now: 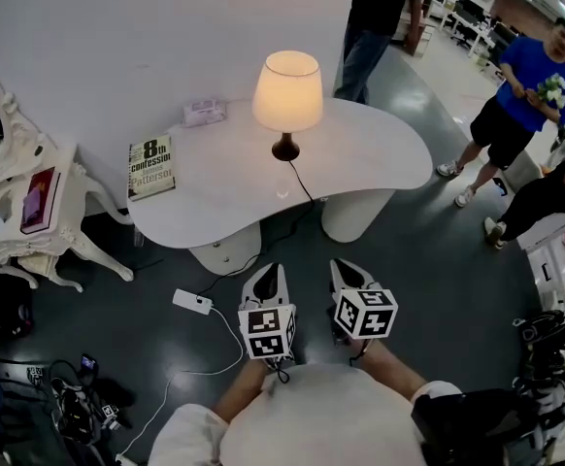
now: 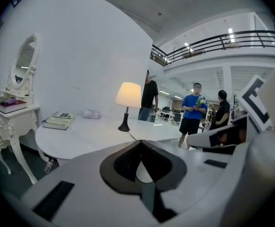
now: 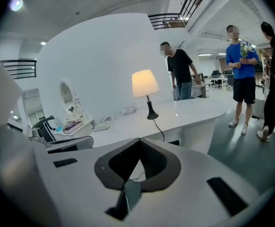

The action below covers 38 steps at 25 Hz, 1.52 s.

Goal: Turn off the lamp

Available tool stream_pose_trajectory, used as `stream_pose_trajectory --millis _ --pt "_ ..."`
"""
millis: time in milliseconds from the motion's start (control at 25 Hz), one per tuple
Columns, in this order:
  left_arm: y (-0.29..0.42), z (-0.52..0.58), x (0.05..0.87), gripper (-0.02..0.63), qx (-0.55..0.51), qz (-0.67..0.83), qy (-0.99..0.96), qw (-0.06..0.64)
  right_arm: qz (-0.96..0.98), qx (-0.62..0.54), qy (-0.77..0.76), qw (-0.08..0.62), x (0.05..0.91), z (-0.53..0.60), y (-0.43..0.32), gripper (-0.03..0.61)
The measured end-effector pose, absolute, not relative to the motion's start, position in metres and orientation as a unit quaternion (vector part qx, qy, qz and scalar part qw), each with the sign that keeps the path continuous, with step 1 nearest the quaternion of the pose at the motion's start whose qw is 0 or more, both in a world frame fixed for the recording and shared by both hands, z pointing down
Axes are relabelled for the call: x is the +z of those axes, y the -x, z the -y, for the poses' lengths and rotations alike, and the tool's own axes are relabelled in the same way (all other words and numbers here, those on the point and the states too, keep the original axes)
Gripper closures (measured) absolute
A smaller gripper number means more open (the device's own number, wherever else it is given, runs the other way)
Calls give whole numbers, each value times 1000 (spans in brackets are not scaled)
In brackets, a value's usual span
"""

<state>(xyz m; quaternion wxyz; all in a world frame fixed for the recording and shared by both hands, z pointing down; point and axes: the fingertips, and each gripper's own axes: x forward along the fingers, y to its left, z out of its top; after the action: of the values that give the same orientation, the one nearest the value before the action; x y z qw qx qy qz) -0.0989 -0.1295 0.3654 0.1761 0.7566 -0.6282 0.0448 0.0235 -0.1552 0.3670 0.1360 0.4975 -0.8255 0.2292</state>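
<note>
The lamp [image 1: 287, 90] is lit, its cream shade glowing warm. It stands on a dark foot near the middle of the white curved table [image 1: 380, 153], toward the wall edge. Its black cord [image 1: 302, 184] runs from the foot across the tabletop toward 6 o'clock and drops over the near edge. A small pale spot lies just beside the cord on the tabletop; it may be a switch, but it is too small to tell.

From the lamp, a paperback book [image 1: 151, 166] lies flat at 8 o'clock near the table's left end. A small pinkish packet [image 1: 205, 113] sits at 9 o'clock against the wall.

Both grippers are held low over the dark floor, side by side, well short of the table, with the lamp at their 12 o'clock. The left gripper [image 1: 268, 278] is clenched, its tips meeting with nothing between them. The right gripper [image 1: 348, 272] is clenched the same way, also empty.

A white adapter box [image 1: 192, 302] lies on the floor at 9 o'clock from the left gripper. An ornate white dresser [image 1: 11, 221] stands left of the table. 2 bystanders are in clear sight: 1 in a blue shirt [image 1: 520, 76] at 2 o'clock from the lamp, and 1 in dark clothes [image 1: 375, 17] at 1 o'clock.
</note>
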Motion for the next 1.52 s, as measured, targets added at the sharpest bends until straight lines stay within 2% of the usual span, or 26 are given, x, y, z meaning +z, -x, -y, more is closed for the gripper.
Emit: stream_pose_trajectory --millis 1520 --pt "39 210 423 604 104 671 -699 225 835 296 -434 164 432 263 -75 580"
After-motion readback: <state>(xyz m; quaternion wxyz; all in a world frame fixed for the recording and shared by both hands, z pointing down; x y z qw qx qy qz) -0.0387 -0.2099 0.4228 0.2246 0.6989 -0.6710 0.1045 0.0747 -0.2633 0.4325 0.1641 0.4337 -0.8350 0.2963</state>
